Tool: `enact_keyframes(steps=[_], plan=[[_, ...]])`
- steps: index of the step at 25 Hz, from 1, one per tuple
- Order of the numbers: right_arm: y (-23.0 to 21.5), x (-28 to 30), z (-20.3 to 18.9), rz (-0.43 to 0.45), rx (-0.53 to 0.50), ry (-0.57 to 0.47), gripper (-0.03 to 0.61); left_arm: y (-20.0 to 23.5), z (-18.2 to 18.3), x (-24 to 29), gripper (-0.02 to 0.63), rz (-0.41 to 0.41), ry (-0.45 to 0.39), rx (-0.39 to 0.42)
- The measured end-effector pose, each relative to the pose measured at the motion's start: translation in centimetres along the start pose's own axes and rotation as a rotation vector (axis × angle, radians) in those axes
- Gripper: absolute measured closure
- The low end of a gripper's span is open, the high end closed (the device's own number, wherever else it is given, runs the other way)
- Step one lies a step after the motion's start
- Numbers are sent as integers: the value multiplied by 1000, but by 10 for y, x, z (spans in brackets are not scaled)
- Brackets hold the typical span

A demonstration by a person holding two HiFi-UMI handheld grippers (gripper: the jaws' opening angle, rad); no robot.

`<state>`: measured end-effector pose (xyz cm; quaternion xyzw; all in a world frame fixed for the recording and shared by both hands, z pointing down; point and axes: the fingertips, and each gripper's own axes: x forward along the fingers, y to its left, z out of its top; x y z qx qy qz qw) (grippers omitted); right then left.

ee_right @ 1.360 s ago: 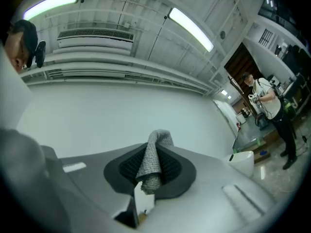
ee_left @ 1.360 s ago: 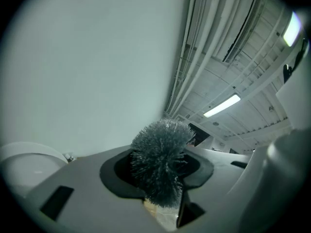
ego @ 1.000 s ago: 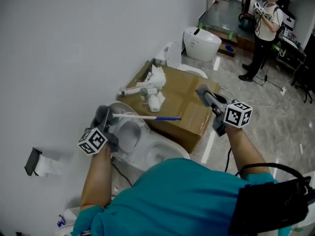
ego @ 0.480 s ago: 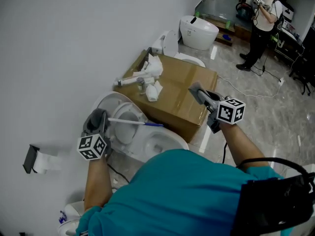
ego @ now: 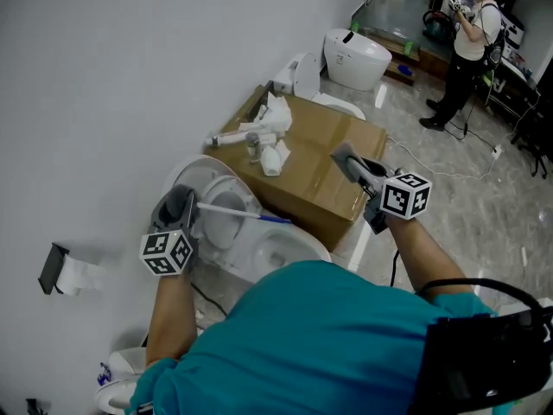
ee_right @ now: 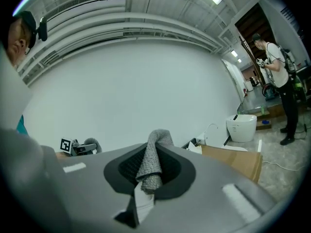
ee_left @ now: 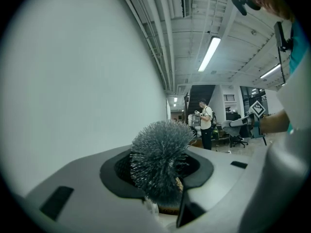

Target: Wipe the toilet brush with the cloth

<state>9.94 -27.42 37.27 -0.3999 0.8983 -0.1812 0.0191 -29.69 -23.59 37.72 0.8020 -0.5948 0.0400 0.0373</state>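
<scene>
Left gripper view: toilet brush [ee_left: 160, 149] bristles clamped inside left claw [ee_left: 158, 173].

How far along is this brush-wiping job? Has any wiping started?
Done: both items look picked up. The left tool grips the toilet brush at its bristle end, and the right tool pinches the grey cloth. In hand: the two are held well apart in the head view. Left: bringing the cloth to the brush and wiping it; they don't touch yet.
</scene>
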Motion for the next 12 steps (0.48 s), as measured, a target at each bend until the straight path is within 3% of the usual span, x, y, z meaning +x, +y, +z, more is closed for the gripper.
enact_keyframes(steps=[12], plan=[[7, -2, -2, 10, -13, 8, 555, -11, 2, -1, 437, -25, 12, 15]])
